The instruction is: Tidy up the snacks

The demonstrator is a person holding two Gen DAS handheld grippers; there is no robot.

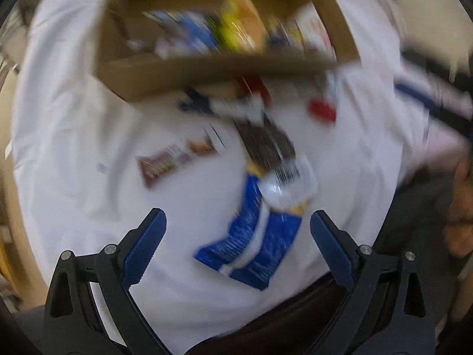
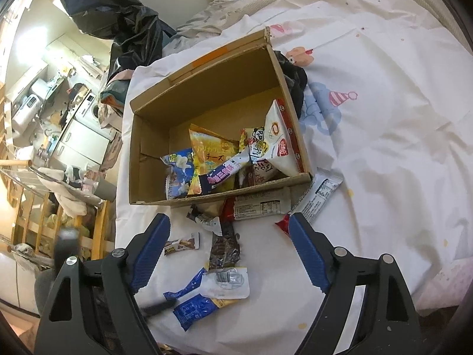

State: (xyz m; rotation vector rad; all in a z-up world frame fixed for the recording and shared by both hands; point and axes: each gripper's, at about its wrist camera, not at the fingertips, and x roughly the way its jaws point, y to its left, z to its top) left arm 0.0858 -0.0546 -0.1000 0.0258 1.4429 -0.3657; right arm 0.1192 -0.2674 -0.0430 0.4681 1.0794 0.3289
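A cardboard box [image 2: 153, 109] sits on a white bedsheet and holds several snack packets [image 2: 224, 159]. It shows blurred in the left wrist view [image 1: 165, 74]. Loose snacks lie in front of it: a blue packet [image 1: 254, 245] [image 2: 195, 307], a dark brown packet [image 1: 266, 142] [image 2: 223, 250], a small brown bar [image 1: 165, 165] [image 2: 181, 244], a white bar [image 2: 261, 205] and a red-tipped bar [image 2: 316, 198]. My left gripper [image 1: 238, 224] is open and empty just above the blue packet. My right gripper [image 2: 229, 229] is open and empty over the loose snacks.
The bed's left edge [image 2: 118, 224] drops to a cluttered room with wooden racks [image 2: 44, 216]. A black bag [image 2: 130, 26] and dark clothing [image 2: 295, 80] lie behind and beside the box. White patterned sheet [image 2: 384, 148] spreads to the right.
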